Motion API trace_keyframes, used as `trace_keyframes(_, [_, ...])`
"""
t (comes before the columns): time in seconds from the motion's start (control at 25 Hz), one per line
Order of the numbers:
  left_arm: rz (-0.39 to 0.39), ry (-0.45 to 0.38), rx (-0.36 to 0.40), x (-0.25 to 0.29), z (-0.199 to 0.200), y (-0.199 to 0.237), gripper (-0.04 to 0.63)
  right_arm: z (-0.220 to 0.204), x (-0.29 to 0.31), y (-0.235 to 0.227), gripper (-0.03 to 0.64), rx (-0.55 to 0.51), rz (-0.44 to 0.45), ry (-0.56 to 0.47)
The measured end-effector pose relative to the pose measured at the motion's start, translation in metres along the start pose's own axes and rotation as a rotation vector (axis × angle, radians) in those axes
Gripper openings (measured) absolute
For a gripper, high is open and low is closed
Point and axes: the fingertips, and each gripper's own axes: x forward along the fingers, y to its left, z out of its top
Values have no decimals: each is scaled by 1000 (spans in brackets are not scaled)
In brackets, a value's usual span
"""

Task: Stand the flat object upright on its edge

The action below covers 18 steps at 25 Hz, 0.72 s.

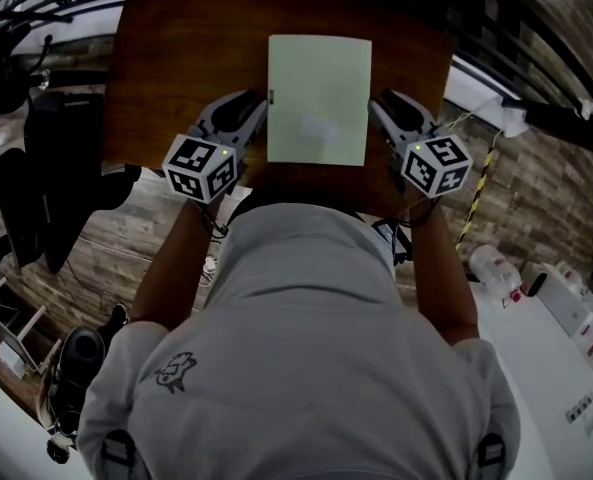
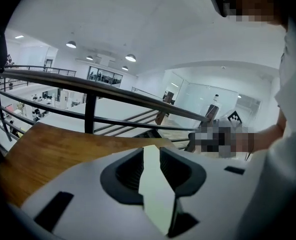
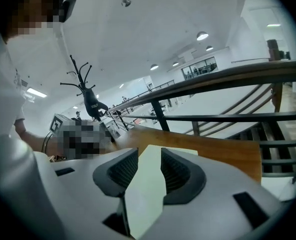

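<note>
Where the sheet sits: pale green flat sheet (image 1: 319,98) face-up over the middle of the brown table (image 1: 176,38); looks laid flat, not on edge; long sides run away from the person.
left gripper (image 1: 260,102): tips at the sheet's left long edge, about halfway along it.
left jaws: apart. In the left gripper view (image 2: 151,156) the sheet (image 2: 155,194) runs through the gap between the dark ribbed pads (image 2: 130,169); they stand off it, no pinch. Table (image 2: 48,154) shows to the left of the jaws.
sheet vs fingers: bracketed on both long edges, one gripper per side, roughly mirrored.
right gripper (image 1: 376,104): tips at the sheet's right long edge, level with the left one.
right jaws: apart. In the right gripper view (image 3: 150,156) the sheet (image 3: 145,194) lies in the gap between the pads (image 3: 176,171), not clamped; its far corner lies over the table (image 3: 222,151).
sheet face: plain pale green, one faint bright patch low of centre.
left marker cube (image 1: 202,166): black-and-white square codes, no letters.
shirt emblem (image 1: 176,371): small grey figure on the person's back, no text legible.
right marker cube (image 1: 436,164): same kind of square codes.
striped post (image 1: 481,193): yellow-black bands, right of the table.
white boxes (image 1: 576,408): small print at bottom right, too small to read.
</note>
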Motion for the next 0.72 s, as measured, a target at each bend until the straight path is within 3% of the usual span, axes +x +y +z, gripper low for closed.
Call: trace_keyframes(0.72, [17,160,-133,45,-72,45,189,-90,49,-57,196,193,-52,210])
